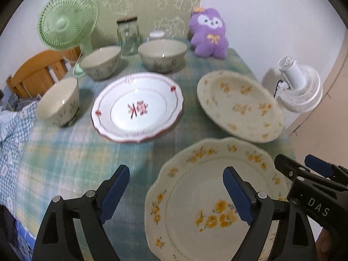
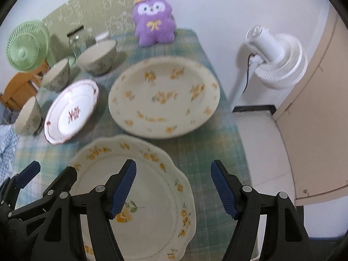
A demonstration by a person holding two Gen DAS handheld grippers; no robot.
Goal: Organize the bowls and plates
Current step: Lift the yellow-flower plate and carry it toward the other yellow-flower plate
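A scalloped cream plate with yellow flowers [image 1: 195, 195] [image 2: 152, 195] lies nearest, at the table's front. My left gripper [image 1: 177, 195] is open above its left edge. My right gripper [image 2: 174, 187] is open above its right edge; it also shows in the left wrist view [image 1: 304, 167]. Behind lies a round cream plate with yellow flowers [image 1: 239, 106] [image 2: 165, 95]. To its left lies a white plate with red trim [image 1: 137, 106] [image 2: 69, 113]. Three cream bowls stand beyond: left [image 1: 57, 102] [image 2: 27, 117], middle [image 1: 101, 62] [image 2: 57, 77], back [image 1: 163, 55] [image 2: 97, 57].
A green plaid cloth covers the table [image 1: 65, 152]. At the back stand a green fan [image 1: 65, 21], a glass jar [image 1: 128, 37] and a purple plush toy [image 1: 208, 34] [image 2: 154, 21]. A white fan [image 2: 276, 58] stands off the table's right edge. A wooden chair [image 1: 37, 69] is left.
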